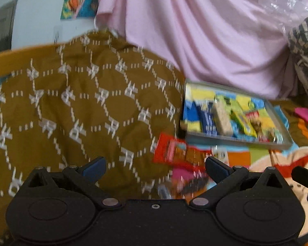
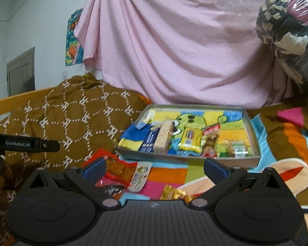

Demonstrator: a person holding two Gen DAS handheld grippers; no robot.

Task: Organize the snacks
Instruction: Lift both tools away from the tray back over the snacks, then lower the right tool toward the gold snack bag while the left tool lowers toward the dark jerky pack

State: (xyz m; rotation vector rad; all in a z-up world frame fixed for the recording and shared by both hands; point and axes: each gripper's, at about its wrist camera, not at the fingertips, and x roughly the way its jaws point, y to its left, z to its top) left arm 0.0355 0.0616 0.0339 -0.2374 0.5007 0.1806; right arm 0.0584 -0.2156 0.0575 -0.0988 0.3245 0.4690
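On bright patchwork bedspread (image 2: 170, 174): grey tray (image 2: 254, 141) w/ snacks; pink sheet (image 2: 174, 51) behind.

The right gripper (image 2: 154, 169) is hovering with its jaws spread wide and empty above a bright patchwork bedspread (image 2: 170, 174). Loose snack packets are lying just ahead of it: a red packet (image 2: 115, 166), a white packet (image 2: 138, 176) and a gold wrapper (image 2: 173, 192). Beyond them, a grey tray (image 2: 186, 157) is holding several more snacks in a row. A pink sheet (image 2: 174, 41) is hanging behind.
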